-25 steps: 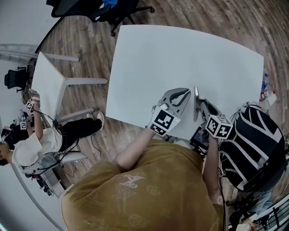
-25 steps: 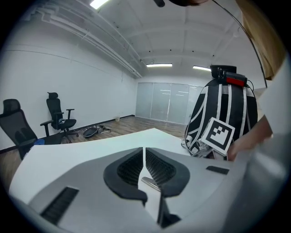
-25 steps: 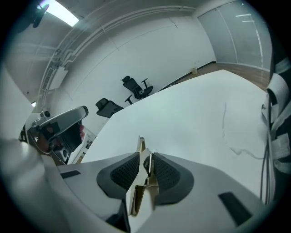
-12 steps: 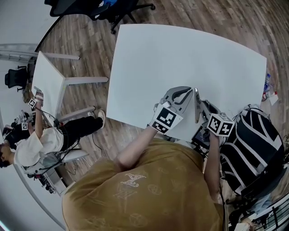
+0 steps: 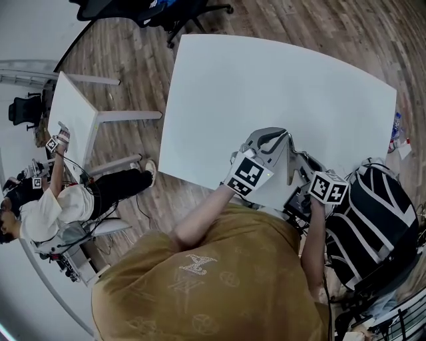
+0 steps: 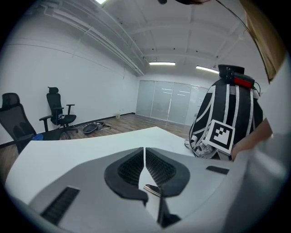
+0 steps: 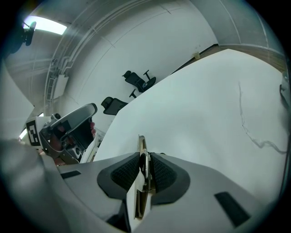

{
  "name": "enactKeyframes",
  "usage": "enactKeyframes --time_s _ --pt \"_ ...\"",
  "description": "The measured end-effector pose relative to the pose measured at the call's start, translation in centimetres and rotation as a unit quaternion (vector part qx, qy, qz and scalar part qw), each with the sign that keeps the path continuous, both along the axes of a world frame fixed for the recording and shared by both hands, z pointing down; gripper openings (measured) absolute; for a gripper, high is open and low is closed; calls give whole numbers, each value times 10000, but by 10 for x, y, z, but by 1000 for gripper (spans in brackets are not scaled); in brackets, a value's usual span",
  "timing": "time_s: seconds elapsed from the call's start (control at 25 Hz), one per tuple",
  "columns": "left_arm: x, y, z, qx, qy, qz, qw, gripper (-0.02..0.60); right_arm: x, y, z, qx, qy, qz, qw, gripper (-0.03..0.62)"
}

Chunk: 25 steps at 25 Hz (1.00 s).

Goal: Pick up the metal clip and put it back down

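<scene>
The metal clip (image 7: 142,150), a thin silvery strip, stands on edge between the ribbed pads of my right gripper (image 7: 143,164), which is shut on it; its tip pokes out past the jaws. The head view shows the clip (image 5: 289,142) held just above the near edge of the white table (image 5: 266,80), with the right gripper (image 5: 293,161) behind it. My left gripper (image 5: 285,136) is close beside it on the left. Its pads meet with nothing between them (image 6: 145,154).
A black-and-white striped backpack (image 5: 376,220) sits on the floor by the table's near right corner. A smaller white table (image 5: 73,113) and a seated person (image 5: 46,213) are to the left. Office chairs (image 5: 153,10) stand beyond the far edge.
The right gripper has tilted a little with the clip still held. The left gripper has hardly moved.
</scene>
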<state>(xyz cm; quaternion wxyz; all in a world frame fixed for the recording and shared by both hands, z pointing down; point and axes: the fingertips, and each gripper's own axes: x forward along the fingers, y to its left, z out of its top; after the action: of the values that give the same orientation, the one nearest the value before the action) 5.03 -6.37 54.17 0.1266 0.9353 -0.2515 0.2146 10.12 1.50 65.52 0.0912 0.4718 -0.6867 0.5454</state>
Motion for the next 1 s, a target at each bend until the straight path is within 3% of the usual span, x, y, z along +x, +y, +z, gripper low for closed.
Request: enactKeyframes --time_s 0.28,0.48,1.0 --pt "-8 0 -1 62 -27 -99 9999 6 -9 3 -9 178 312 -164 9992 78" --pt "-16 -3 -9 303 -51 -391 9988 6 -4 6 -15 321 531 -86 9980 78" --pt "-26 11 -15 32 179 -584 9981 6 5 12 -39 715 942 234 9927 77"
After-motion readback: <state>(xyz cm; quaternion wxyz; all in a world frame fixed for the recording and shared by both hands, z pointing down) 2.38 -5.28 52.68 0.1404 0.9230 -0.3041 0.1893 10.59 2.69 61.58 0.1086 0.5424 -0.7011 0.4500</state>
